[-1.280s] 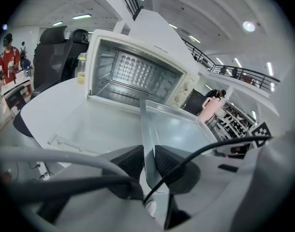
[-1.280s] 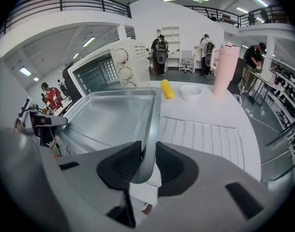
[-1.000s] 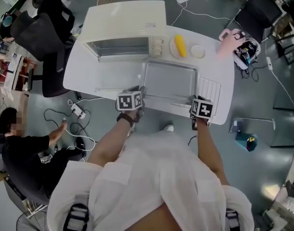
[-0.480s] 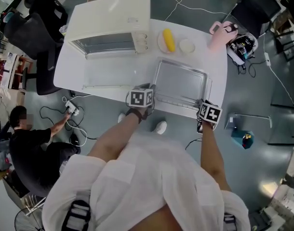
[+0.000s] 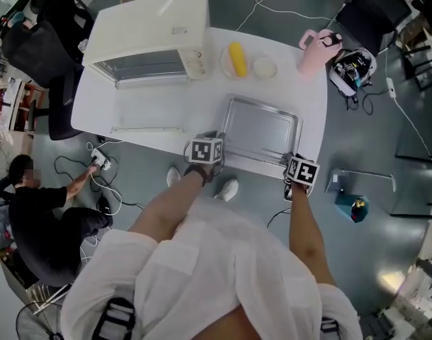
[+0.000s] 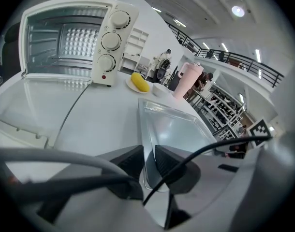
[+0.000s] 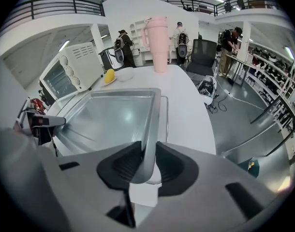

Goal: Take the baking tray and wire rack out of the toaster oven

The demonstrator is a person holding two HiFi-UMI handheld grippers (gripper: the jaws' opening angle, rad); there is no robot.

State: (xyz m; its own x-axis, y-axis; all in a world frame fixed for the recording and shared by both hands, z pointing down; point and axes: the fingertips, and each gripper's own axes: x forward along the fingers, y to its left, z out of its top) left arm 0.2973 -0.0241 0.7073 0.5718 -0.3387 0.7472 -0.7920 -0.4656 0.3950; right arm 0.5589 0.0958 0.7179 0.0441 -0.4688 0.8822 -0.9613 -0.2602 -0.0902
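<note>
A shiny, empty metal baking tray (image 5: 262,132) was seen from above, lying level over the near right part of a white table (image 5: 195,94), with its near edge at the table's edge. Whether it rested on the surface or was held just above it could not be told. Its near left corner was pinched between the jaws of the left gripper (image 5: 217,140), and its near right rim was clamped between the jaws of the right gripper (image 5: 291,161); in each gripper view the dark pads were closed against the thin metal lip. A thin wire edge, likely the wire rack (image 7: 166,116), was seen just beside the tray's right rim. At the far left of the table a cream toaster oven (image 5: 145,28) was seen with its glass door (image 5: 149,108) folded down flat. To its right stood a plate with a yellow corn cob (image 5: 236,58), a small white bowl (image 5: 264,67) and a pink tumbler (image 5: 311,47). A person (image 5: 39,214) was crouched on the floor at the left.
</note>
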